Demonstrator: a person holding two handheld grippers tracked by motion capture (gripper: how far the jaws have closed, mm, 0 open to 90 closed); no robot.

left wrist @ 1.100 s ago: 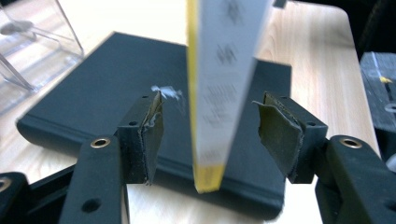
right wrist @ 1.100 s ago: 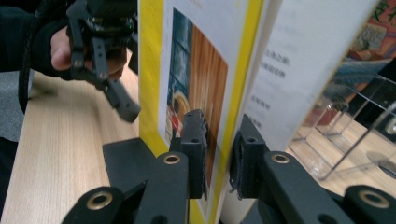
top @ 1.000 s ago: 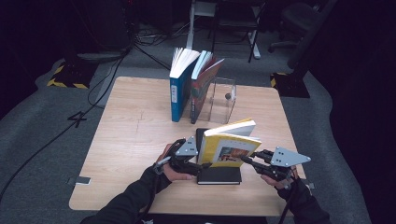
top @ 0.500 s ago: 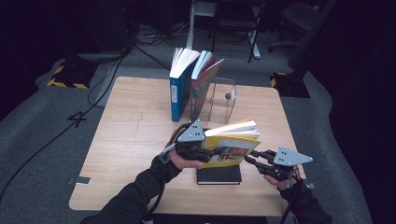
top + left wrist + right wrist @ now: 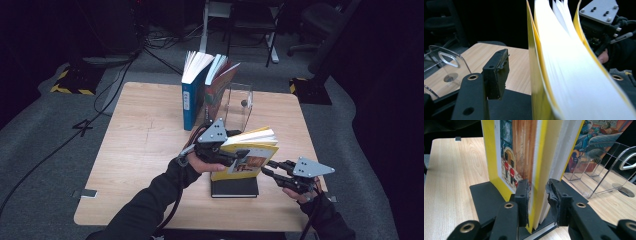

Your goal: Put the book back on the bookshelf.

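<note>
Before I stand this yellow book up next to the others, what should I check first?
1. Left gripper grip on yellow book: cannot tell; one jaw stands clear of the cover, the other is hidden.
2. Right gripper grip: cannot tell; its jaws flank the bottom corner and have just been opening.
3. Pages closed: not ok; they fan apart.
4. Yellow book clear of black book: cannot tell.
5. Standing books steady: ok; propped beside the clear bookend.

Dim room: grey carpet (image 5: 45, 165), cables (image 5: 150, 47) at far left, chair (image 5: 325, 30) at far right.
</note>
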